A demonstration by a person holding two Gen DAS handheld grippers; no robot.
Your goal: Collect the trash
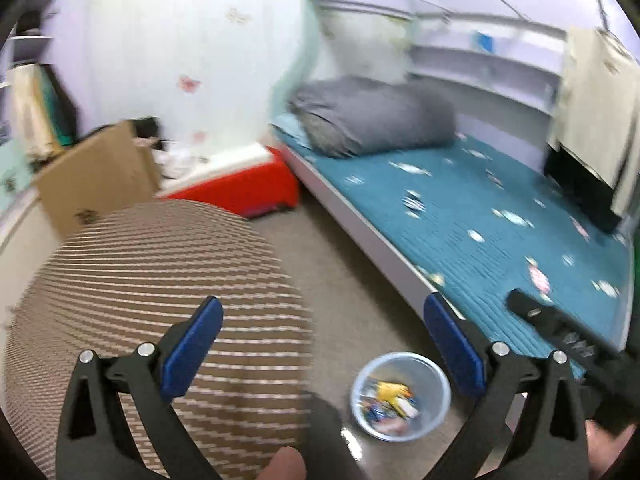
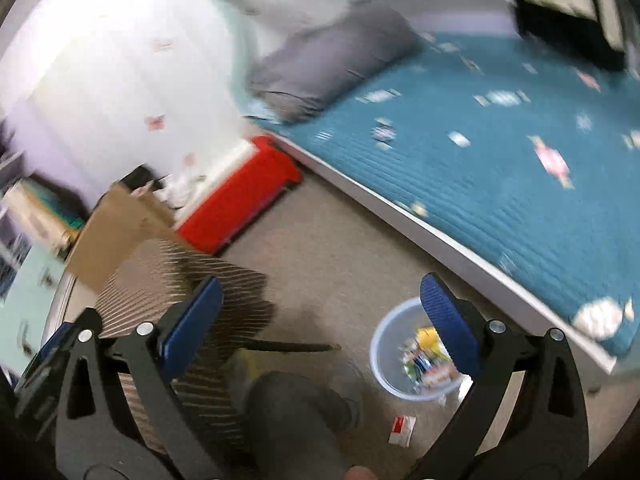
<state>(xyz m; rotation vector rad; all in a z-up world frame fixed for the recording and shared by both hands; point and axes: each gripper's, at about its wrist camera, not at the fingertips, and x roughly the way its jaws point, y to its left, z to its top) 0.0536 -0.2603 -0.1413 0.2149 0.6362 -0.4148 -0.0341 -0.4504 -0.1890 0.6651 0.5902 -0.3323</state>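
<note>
Both hand-held grippers are raised over the floor, angled down; frames blurred.

Left hand-held gripper [image 1: 322, 344]: jaws spread wide, nothing between the pads. Right hand-held gripper [image 2: 320, 314]: jaws spread wide, empty too.

Bin [image 2: 386, 376]: pale, round, open-topped, standing on the floor [image 2: 328, 240] beside the bed [image 2: 500, 184]. Holds mixed wrappers, 1 yellow piece on top; the rest too smeared to name. From the left gripper it lies at 5 o'clock, below; from the right, at 4 o'clock, partly behind the right pad.

Loose trash: 1 red-and-white wrapper [image 2: 402, 430] on the floor, just outside the bin at its 7 o'clock. Long axis unreadable. The right gripper appears nearer, so it probably takes this piece; a short carry to the bin.

Striped stool [image 1: 152, 312] at 9 o'clock.
</note>
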